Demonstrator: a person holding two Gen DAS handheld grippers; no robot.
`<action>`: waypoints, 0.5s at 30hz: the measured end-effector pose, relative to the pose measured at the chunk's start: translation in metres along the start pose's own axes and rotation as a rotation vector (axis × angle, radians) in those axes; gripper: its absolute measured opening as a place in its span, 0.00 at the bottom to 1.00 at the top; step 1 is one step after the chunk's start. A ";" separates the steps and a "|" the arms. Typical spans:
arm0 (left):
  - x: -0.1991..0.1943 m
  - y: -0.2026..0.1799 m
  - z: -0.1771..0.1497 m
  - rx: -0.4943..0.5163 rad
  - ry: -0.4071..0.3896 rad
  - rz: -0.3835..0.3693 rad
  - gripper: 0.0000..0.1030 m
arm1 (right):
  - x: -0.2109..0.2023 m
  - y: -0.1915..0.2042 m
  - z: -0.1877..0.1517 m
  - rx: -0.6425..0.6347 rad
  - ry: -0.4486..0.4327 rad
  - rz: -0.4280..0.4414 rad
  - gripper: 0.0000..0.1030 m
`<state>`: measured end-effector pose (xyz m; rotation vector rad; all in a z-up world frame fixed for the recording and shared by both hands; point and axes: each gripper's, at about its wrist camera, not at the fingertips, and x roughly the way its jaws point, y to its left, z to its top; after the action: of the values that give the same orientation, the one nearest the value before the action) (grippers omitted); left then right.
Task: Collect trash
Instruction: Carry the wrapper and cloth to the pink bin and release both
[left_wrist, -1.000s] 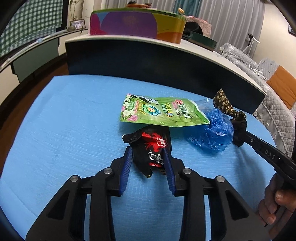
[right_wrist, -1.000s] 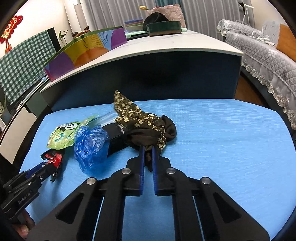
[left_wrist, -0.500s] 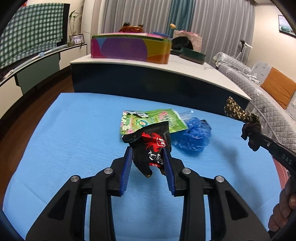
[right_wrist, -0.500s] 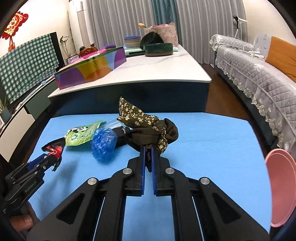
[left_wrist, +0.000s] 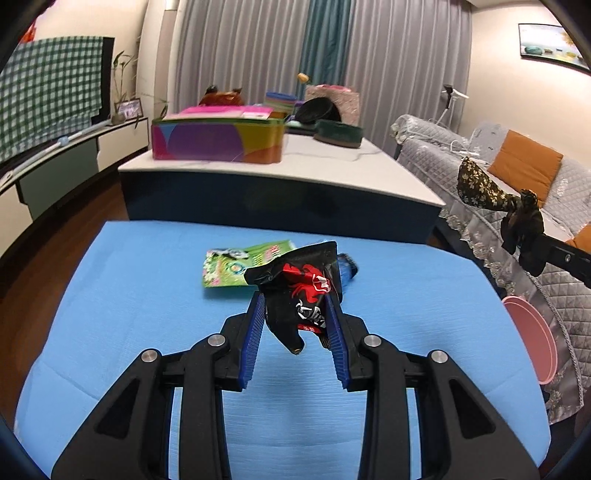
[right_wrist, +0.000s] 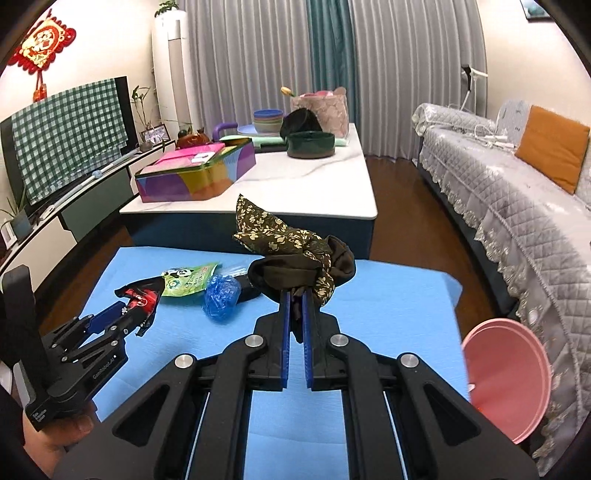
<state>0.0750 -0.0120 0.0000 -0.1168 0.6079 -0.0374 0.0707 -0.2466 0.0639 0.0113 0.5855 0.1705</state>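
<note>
Left gripper (left_wrist: 295, 314) clamps a crinkled black-and-red foil wrapper (left_wrist: 301, 291); right gripper (right_wrist: 294, 306), nearly closed, pinches a bunched floral cloth (right_wrist: 291, 245). Both now raised higher above the blue table (left_wrist: 147, 295), beside the pink bin (right_wrist: 506, 373).

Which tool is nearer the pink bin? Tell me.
Right. The right tool, gripping the brown cloth, is beside the pink bin; the left tool is across the table.

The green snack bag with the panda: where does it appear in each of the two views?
Left wrist view: green snack bag lies on the blue table, centre, just behind the black wrapper.
Right wrist view: it lies left of centre.
Shared landmark: the crumpled blue plastic, beside the bag, mostly hidden in the left wrist view.
</note>
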 end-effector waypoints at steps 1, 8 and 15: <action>-0.002 -0.002 0.000 0.004 -0.005 -0.004 0.32 | -0.004 -0.002 -0.001 0.001 -0.003 0.001 0.06; -0.005 -0.017 0.002 0.027 -0.017 -0.016 0.32 | -0.011 -0.029 -0.019 0.085 -0.022 -0.013 0.06; -0.002 -0.034 0.002 0.040 -0.028 -0.042 0.32 | -0.013 -0.047 -0.023 0.094 -0.042 -0.063 0.06</action>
<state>0.0746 -0.0452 0.0071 -0.0910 0.5769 -0.0880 0.0542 -0.2962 0.0488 0.0875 0.5510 0.0811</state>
